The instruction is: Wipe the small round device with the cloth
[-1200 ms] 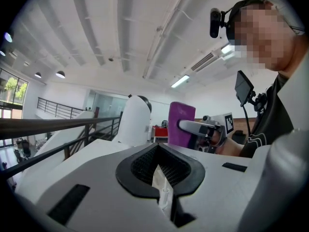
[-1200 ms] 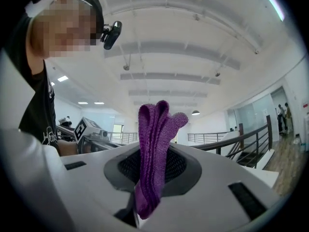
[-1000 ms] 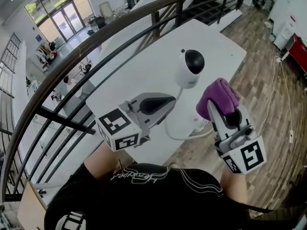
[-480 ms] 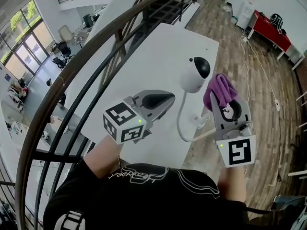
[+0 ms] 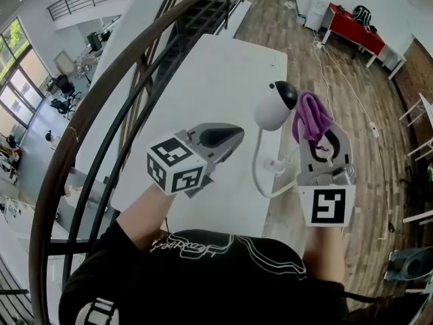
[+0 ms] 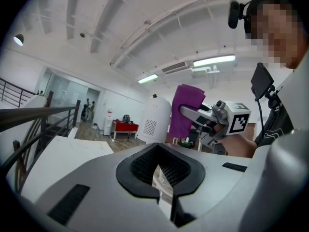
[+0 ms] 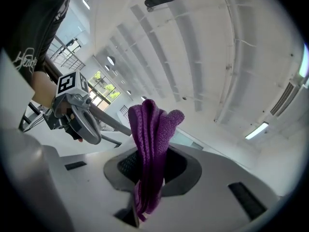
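Purple cloth held beside the white dome camera, wipe not yet begun.

The purple cloth (image 5: 312,114) is clamped in the right gripper (image 5: 316,135), right of centre in the head view. It is just beside the small round device (image 5: 272,107), which stands on the white table (image 5: 223,73); contact cannot be told. The left gripper (image 5: 230,135), at lower left of the device, is closed on nothing. The cloth is best pressed lightly and swept round the dome, so the stand is not tipped. No brand can be read, and the shirt's script is illegible.
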